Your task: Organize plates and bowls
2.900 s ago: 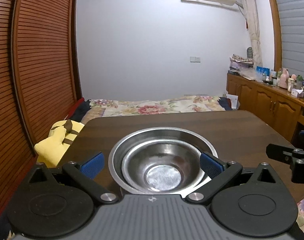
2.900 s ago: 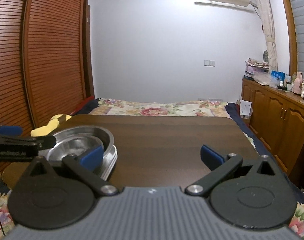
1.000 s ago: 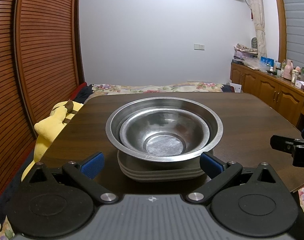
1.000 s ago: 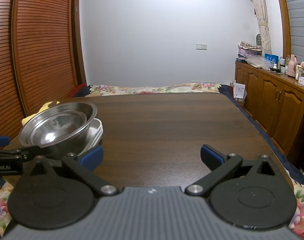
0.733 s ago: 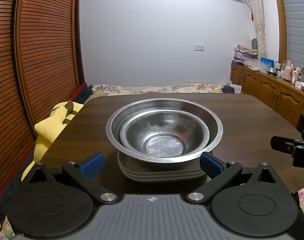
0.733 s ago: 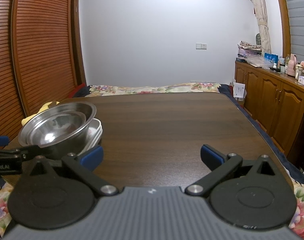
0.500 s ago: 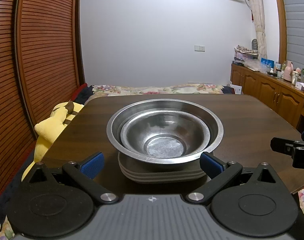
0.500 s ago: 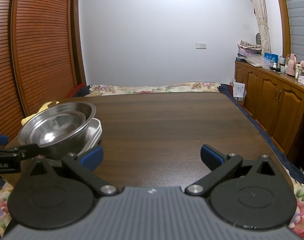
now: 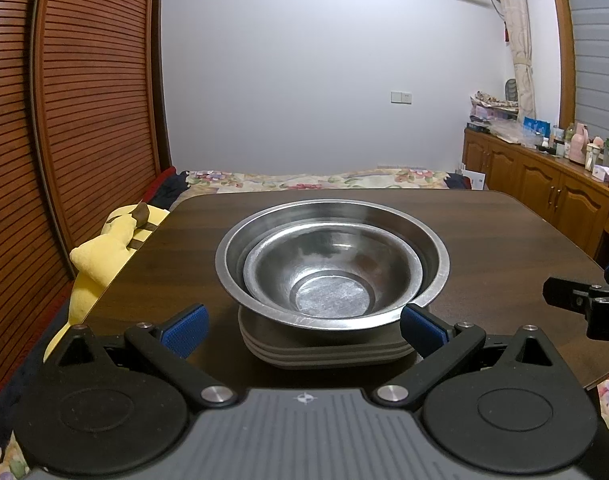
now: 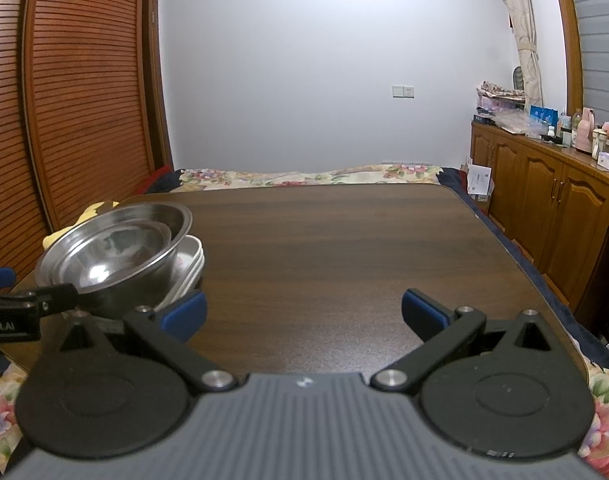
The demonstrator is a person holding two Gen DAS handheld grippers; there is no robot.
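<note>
Tongs first: my left gripper [image 9: 302, 322] stands wide open with nothing between its blue pads [image 9: 184, 330], and my right gripper [image 10: 303, 314] is equally spread, empty, over bare tabletop.

Just beyond the left pads sits the stack of pale shallow plates with rounded corners [image 9: 324, 354], resting on the dark wood-grain table [image 9: 504, 236] near its front left corner. On the plates sits the large stainless-steel bowl [image 9: 432, 256], and nested inside it the smaller stainless-steel bowl [image 9: 332, 268]. In the right wrist view the bowls [image 10: 116, 248] appear tilted on the plates [image 10: 190, 258]; I cannot tell how firmly they seat.

I judge the stacking done and the step in hand to be withdrawal. I draw the left tongs straight back, pads clear of the plate edges and bowl rim. Any sideways sweep risks nudging the steel, which I expect would slide easily on glazed plates.

Beyond the table lies a floral-covered bed [image 9: 304, 180].
</note>
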